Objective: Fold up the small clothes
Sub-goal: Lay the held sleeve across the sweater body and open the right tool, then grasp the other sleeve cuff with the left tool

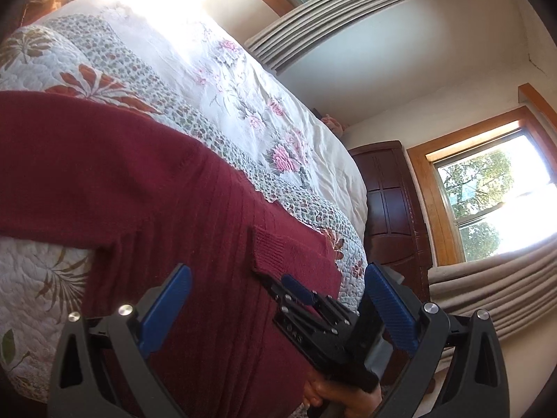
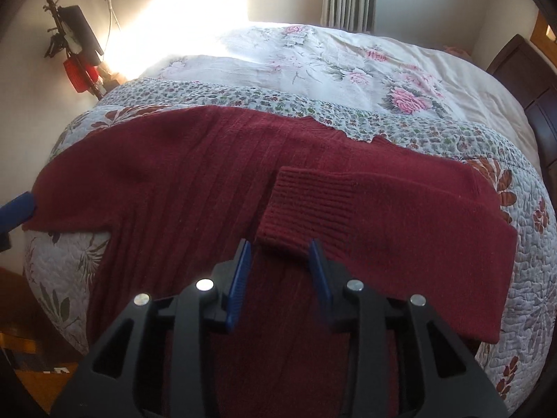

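A dark red knit sweater [image 2: 195, 174] lies spread flat on the bed. Its right sleeve is folded in across the body, with the ribbed cuff [image 2: 306, 205] near the middle. My right gripper [image 2: 280, 249] is open, its blue pads on either side of the cuff's near edge, not closed on it. From the left wrist view, the right gripper [image 1: 296, 289] meets the same cuff [image 1: 278, 250], and a hand [image 1: 334, 397] holds it. My left gripper [image 1: 278, 275] is open wide over the sweater [image 1: 104, 174]. One of its blue fingers [image 2: 17, 205] shows beside the outstretched left sleeve end.
The bed carries a leaf-print quilt [image 2: 522, 278] and a floral sheet [image 2: 348, 69] further back. A dark wooden headboard [image 1: 390, 209] stands at the far end. Windows [image 1: 487, 202] and curtains line the walls. A stand with red and black gear [image 2: 76, 55] is in the left corner.
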